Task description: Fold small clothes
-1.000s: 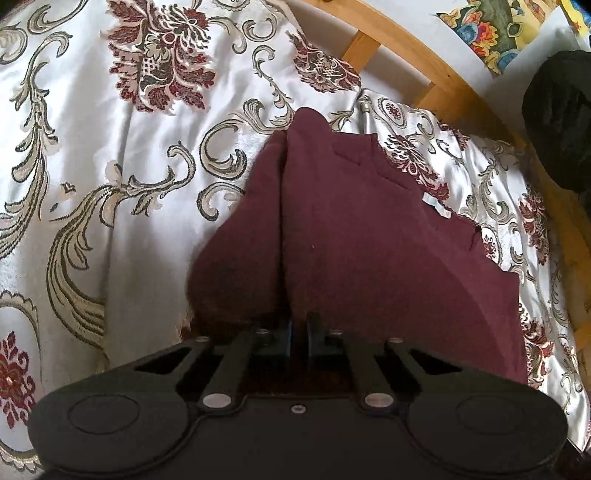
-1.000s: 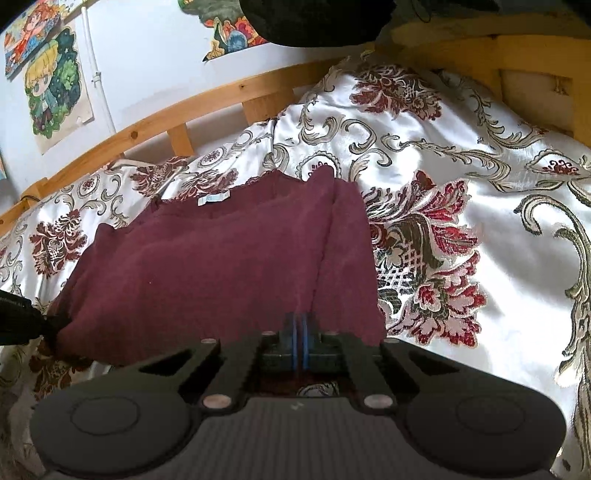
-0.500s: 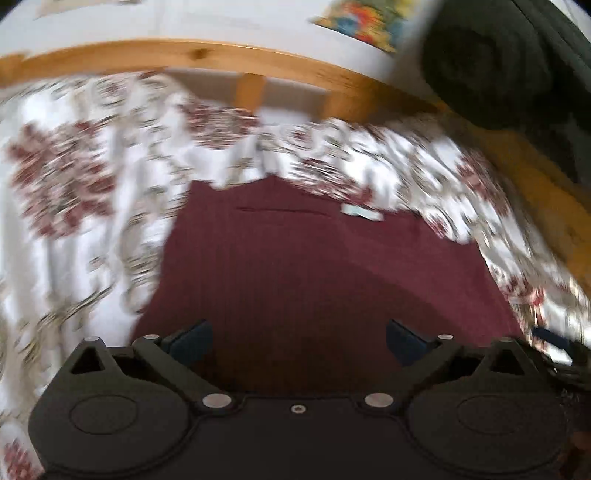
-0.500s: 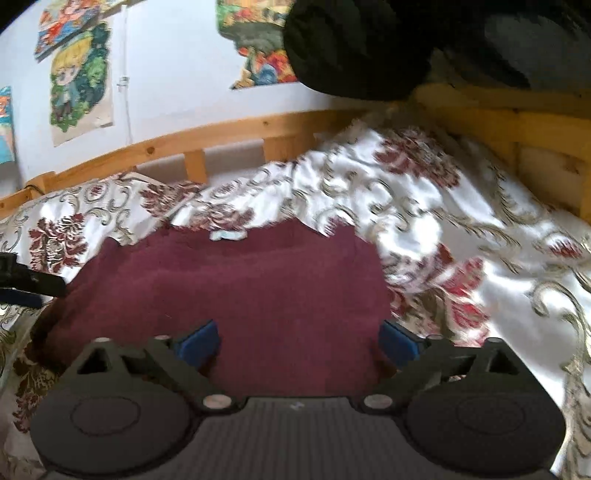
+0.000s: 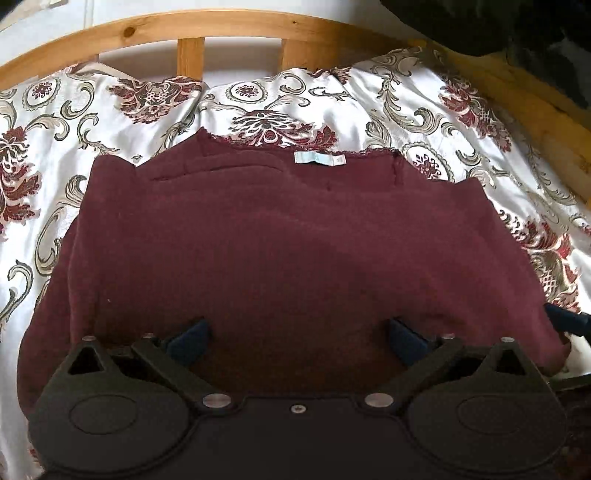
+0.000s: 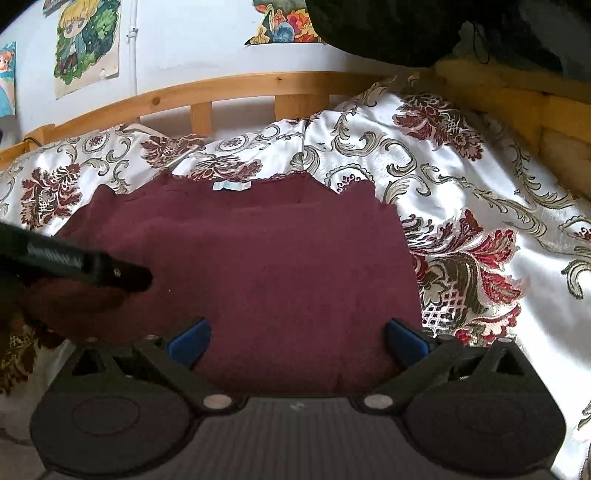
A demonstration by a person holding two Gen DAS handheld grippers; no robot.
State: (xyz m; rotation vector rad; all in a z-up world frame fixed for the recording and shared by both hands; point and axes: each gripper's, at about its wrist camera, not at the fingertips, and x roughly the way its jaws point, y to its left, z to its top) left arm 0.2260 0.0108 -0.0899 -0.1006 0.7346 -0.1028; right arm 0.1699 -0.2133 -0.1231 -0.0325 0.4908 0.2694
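The maroon garment [image 5: 295,251] lies flat on the floral bedspread [image 5: 406,96], folded into a broad block whose long axis runs from 9 o'clock to 3 o'clock in both wrist views. Its neckline edge, with a pale label [image 5: 319,158], points to 12 o'clock, toward the wooden bed rail [image 5: 229,22]. No container shows.

The left gripper [image 5: 297,332] stands fully spread over the near edge of the garment, holding nothing; the cloth lies under the gap, untouched by the blue pads [image 5: 188,336]. The right gripper [image 6: 295,334] is equally wide and empty above the same edge.

1 second ago both pinched upright folds of the cloth; their jaws have just been opening, and the fabric now lies released and flat. In the right wrist view the left gripper's finger enters from 9 o'clock.
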